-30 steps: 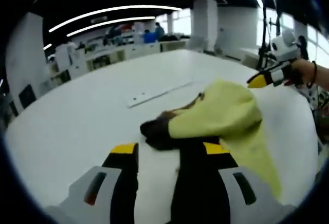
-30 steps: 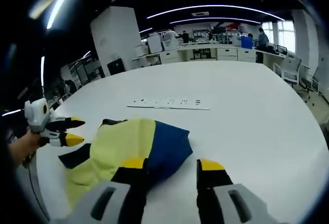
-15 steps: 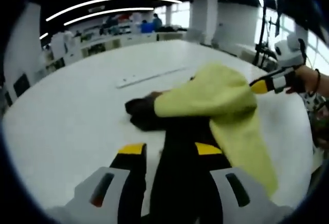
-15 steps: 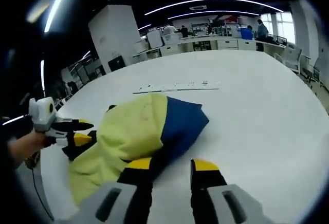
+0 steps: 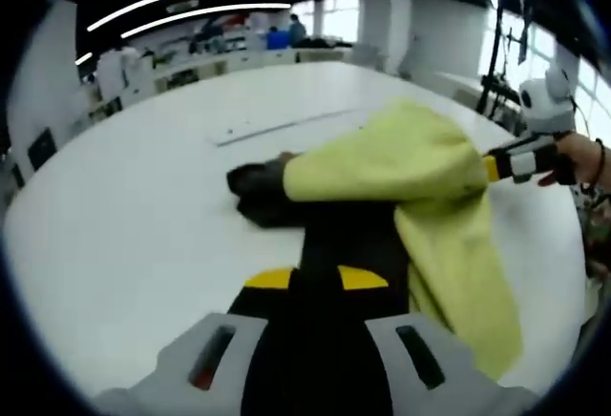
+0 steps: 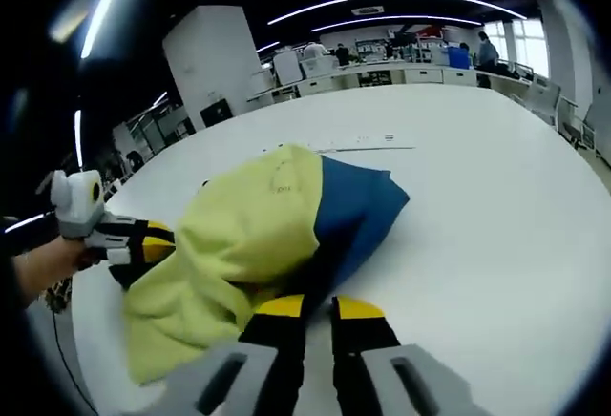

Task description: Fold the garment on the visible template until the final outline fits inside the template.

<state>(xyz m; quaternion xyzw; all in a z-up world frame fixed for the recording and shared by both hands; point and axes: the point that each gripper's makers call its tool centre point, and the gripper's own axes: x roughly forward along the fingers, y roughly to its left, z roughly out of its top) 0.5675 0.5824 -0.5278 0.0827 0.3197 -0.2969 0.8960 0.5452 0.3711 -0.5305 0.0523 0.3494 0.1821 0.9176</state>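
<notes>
Gripping opposite ends of the garment [image 6: 258,235] stretched lengthwise between them on the bench [image 6: 496,216], left tongs [image 5: 315,278] and right tongs [image 6: 318,307] both apparently pinch cloth.

Garment [image 6: 277,216] on white table [image 6: 496,206]

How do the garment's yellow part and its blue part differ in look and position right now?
In the right gripper view, the yellow part is bulky, rumpled and humped up, while the blue part is smaller and lies flatter. The yellow part spreads toward the left gripper; the blue part points away from it, across the white table. The yellow part overlaps the blue part. Both belong to one garment bunched on the table.
</notes>
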